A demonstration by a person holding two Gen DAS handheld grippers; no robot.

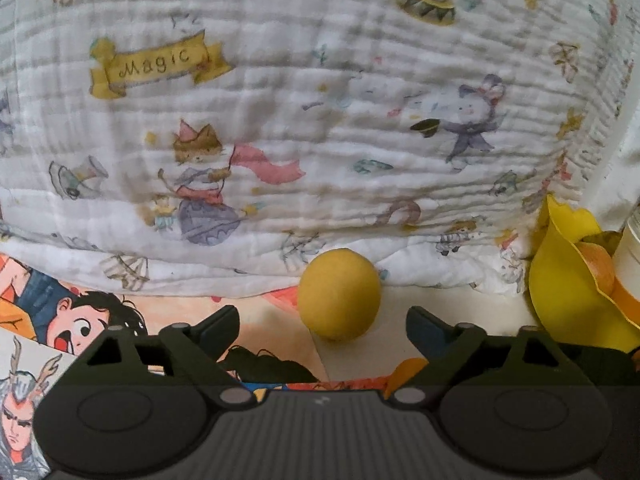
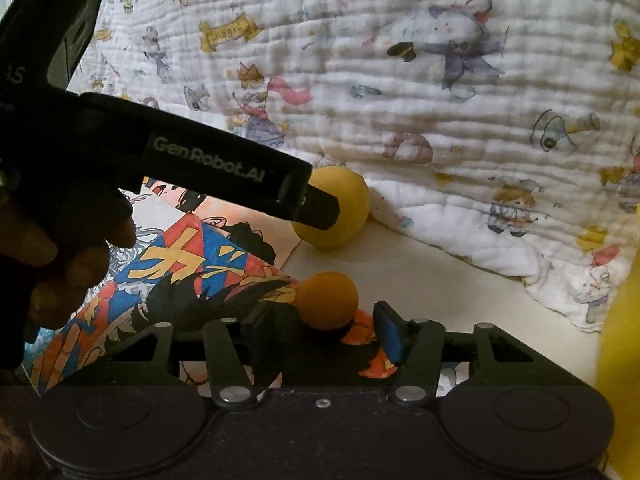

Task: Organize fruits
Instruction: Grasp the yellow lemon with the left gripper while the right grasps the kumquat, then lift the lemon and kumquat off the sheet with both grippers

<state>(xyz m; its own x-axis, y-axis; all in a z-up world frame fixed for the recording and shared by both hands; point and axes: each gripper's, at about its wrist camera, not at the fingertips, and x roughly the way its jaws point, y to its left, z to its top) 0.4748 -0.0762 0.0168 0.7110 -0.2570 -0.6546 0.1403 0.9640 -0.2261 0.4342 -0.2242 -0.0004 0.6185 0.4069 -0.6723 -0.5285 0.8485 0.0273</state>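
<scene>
Printed quilt behind, comic posters underfoot: your left gripper (image 1: 322,330) gapes wide around the yellow fruit (image 1: 338,294), untouched. Your right gripper (image 2: 320,328) stands half-closed beside the orange fruit (image 2: 327,300), apparently not gripping. Only one fruit sits in the yellow bowl (image 1: 560,280) to the right; both remain.

surface: pale tabletop (image 2: 460,292) | on it: comic sheets (image 2: 224,276), quilted blanket (image 1: 320,120), yellow ball (image 1: 339,294), orange ball (image 2: 327,300)

The left gripper (image 1: 322,330) is seen at lower centre with jaws spread wide. A yellow ball (image 1: 338,294) is positioned between them, untouched, against a printed quilt (image 1: 280,120). A yellow bowl (image 1: 568,288) is located at right.
</scene>
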